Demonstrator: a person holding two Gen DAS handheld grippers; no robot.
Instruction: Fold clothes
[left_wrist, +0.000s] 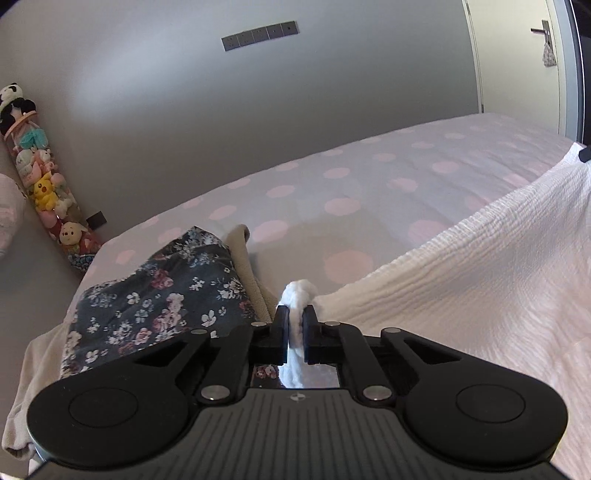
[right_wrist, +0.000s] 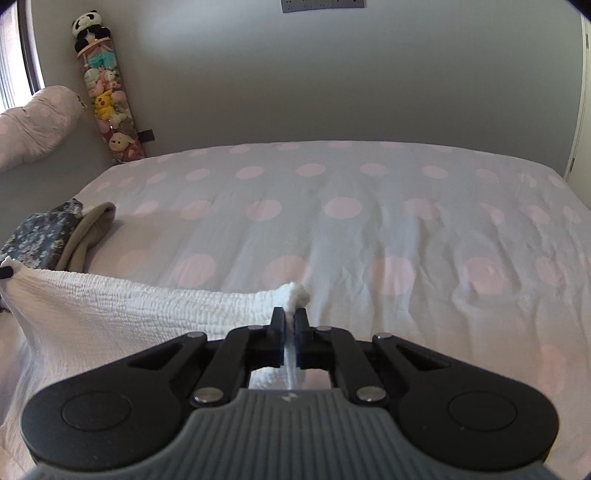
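my left tongs (left_wrist: 294, 314) and right tongs (right_wrist: 290, 318) each pinch a corner of the white crinkled garment (left_wrist: 461, 280), stretched between them above the dotted bed (right_wrist: 332, 206). farther left lie a floral cloth (left_wrist: 162, 295) and a beige one (left_wrist: 247, 266).

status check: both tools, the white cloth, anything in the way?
Left tool shut on white cloth corner. Right tool shut on the other corner, edge stretched between. Floral garment and tan one piled left; bed ahead bare.
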